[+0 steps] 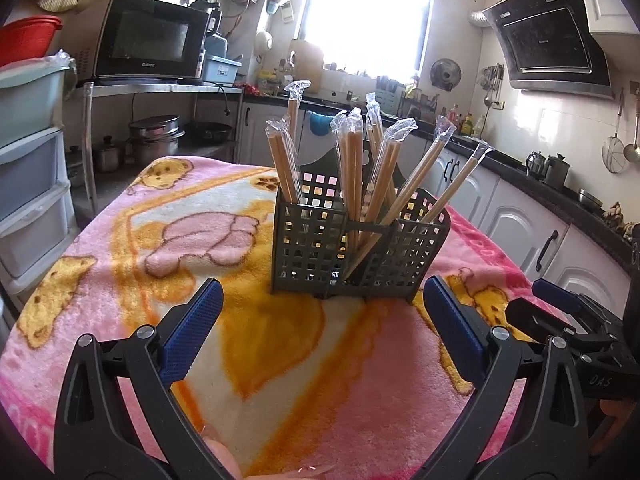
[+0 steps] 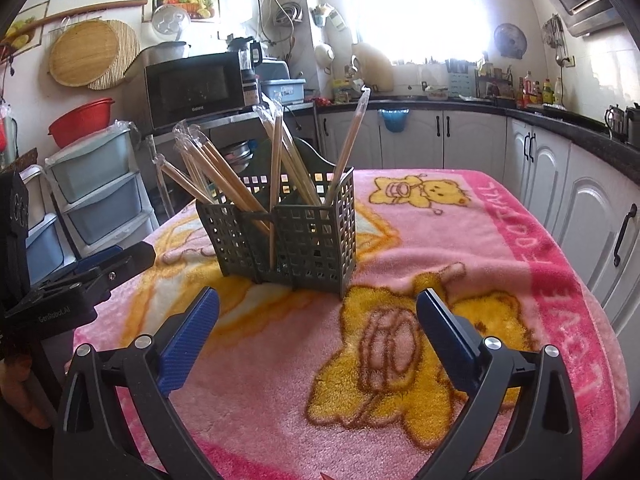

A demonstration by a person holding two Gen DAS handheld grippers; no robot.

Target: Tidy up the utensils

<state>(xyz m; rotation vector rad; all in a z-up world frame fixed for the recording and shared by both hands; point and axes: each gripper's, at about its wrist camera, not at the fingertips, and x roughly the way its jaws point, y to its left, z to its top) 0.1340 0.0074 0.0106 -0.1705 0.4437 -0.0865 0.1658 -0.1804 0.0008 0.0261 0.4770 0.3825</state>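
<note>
A dark grey perforated utensil caddy stands upright on the pink bear-print blanket; it also shows in the right wrist view. Several plastic-wrapped wooden chopstick pairs stand tilted in its compartments, also seen from the right. My left gripper is open and empty, just in front of the caddy above the blanket. My right gripper is open and empty, in front of the caddy's right corner. The right gripper's fingers show at the left view's right edge.
The blanket covers a table in a kitchen. A stack of plastic drawers and a metal shelf with a microwave stand on the left. White cabinets under a dark counter run along the right.
</note>
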